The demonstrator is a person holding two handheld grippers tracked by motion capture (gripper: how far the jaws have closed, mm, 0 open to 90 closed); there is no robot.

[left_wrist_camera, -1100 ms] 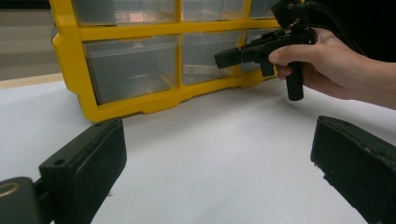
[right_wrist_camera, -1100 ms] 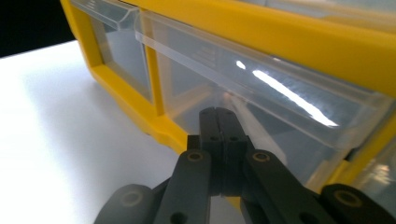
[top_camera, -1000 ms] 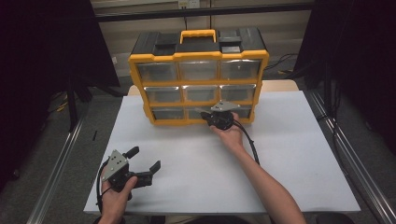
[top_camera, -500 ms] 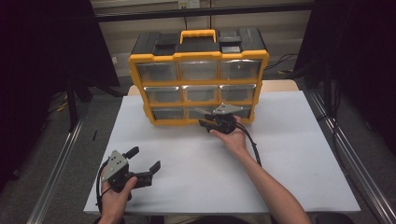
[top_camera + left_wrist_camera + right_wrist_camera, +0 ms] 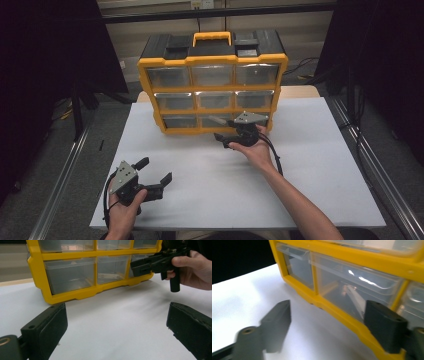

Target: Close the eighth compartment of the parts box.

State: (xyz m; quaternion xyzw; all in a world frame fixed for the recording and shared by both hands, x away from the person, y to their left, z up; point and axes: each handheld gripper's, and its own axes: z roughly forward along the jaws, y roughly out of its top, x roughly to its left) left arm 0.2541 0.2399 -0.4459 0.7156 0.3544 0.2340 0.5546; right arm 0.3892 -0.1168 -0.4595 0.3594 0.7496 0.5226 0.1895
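The right gripper, jaws just opened wide and empty, sat close to the yellow plastic drawer cabinet; a careless swing could snag the clear bottom-row drawer. The left gripper rested open on the white worktop.

High view overhead, facing forward; both gripper views low, close; all share organizer.

Yellow-framed organizer, clear drawers, white table

We see a yellow-framed organizer cabinet with a black top, a yellow handle and three rows of clear drawers, all shut. It stands upright at the far edge of the white tabletop.
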